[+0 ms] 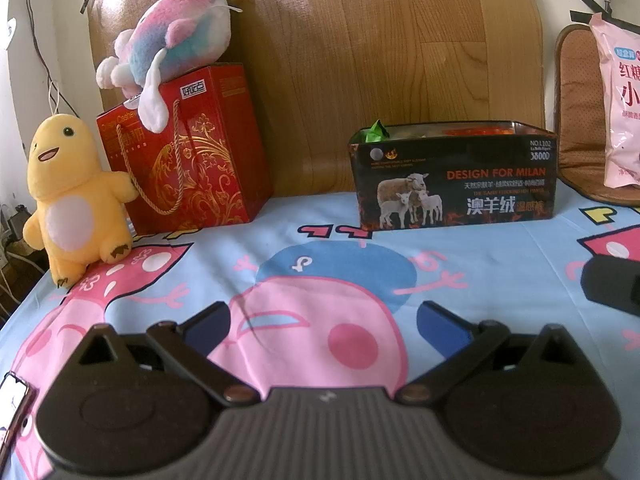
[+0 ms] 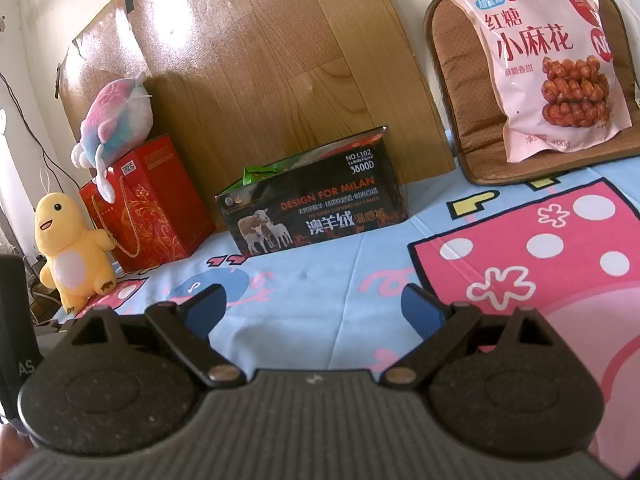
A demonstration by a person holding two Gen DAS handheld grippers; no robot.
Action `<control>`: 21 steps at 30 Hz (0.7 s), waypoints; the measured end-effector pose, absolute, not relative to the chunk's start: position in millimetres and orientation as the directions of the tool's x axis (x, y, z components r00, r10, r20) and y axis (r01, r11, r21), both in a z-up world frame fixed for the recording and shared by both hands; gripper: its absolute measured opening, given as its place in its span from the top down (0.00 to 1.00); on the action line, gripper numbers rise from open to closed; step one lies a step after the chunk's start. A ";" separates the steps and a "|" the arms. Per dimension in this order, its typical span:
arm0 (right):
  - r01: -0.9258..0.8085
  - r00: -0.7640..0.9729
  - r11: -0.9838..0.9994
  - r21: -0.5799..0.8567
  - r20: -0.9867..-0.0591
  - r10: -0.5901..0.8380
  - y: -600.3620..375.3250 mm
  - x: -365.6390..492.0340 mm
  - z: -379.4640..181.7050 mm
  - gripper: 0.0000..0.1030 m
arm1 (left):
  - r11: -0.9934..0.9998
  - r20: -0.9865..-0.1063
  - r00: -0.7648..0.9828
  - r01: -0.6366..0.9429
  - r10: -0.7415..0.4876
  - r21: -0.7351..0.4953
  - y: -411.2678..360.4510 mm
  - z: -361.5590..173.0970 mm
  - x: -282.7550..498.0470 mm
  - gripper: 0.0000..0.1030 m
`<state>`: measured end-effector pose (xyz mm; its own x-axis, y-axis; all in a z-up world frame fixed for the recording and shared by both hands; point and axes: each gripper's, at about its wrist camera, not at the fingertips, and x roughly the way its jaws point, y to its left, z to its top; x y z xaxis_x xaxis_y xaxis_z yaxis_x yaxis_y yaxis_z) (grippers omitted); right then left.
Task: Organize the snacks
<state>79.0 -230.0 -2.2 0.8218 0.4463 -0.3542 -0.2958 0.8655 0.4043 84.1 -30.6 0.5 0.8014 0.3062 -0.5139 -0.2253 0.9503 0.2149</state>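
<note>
A black tin (image 1: 456, 178) (image 2: 316, 210) with sheep printed on it stands against the wooden headboard, lid off, with a green wrapper (image 1: 376, 130) and orange packets poking out of its top. A big pink snack bag (image 2: 544, 60) (image 1: 618, 104) leans on a brown cushion to the right. My left gripper (image 1: 324, 320) hovers open over the cartoon bedsheet, well short of the tin, nothing between its blue pads. My right gripper (image 2: 314, 304) is open too, empty, low over the sheet with the tin ahead to the left.
A red gift box (image 1: 184, 152) (image 2: 148, 200) with a pastel plush fish (image 1: 176, 36) on top stands at the left, and a yellow plush toy (image 1: 76, 200) (image 2: 72, 248) stands beside it. A brown cushion (image 2: 464, 120) leans at the right. A phone (image 1: 12, 404) lies at the bed's left edge.
</note>
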 end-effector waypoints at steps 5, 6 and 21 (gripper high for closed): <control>-0.295 0.821 0.866 0.403 -0.356 0.446 -229.9 78.1 -2.5 0.07 | 0.950 -0.515 0.800 -0.227 0.307 0.214 -30.4 0.6 84.2 0.00; -0.295 0.821 0.866 0.403 -0.356 0.446 -229.9 78.1 -2.4 0.07 | 0.950 -0.516 0.800 -0.227 0.307 0.213 -30.4 0.6 84.3 0.00; -0.283 0.831 0.899 0.334 -0.382 0.404 -218.3 59.1 -2.3 0.07 | 0.984 -0.653 0.735 -0.144 0.180 0.109 -20.6 -3.2 89.8 0.00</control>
